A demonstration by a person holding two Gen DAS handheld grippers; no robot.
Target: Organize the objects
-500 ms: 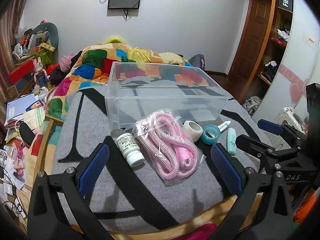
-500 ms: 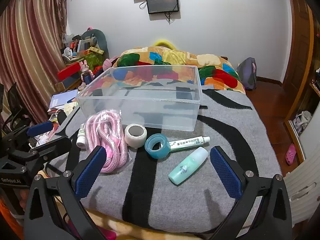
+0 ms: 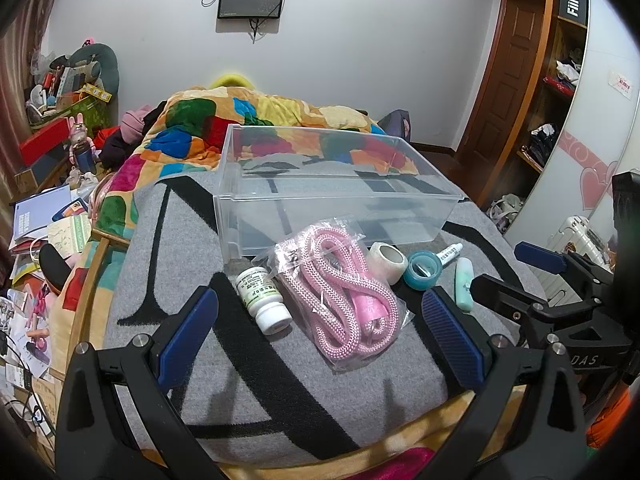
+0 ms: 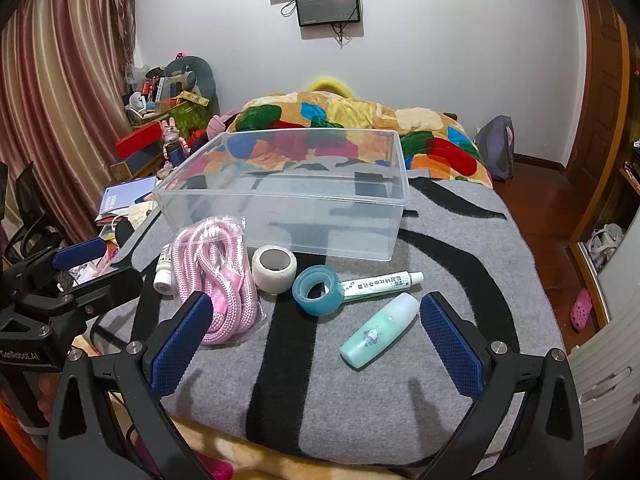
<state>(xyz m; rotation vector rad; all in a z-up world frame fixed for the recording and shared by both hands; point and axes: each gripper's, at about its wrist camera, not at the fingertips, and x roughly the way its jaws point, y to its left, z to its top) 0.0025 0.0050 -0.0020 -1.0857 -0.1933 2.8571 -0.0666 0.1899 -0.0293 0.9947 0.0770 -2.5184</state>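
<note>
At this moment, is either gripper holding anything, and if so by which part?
Nothing is held. The left gripper and right gripper are both open above the grey blanket, with no item between their fingers.

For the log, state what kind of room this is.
Most likely a lived-in bedroom: a bed with a grey blanket and colourful quilt, a wall-mounted screen, and curtains.
</note>
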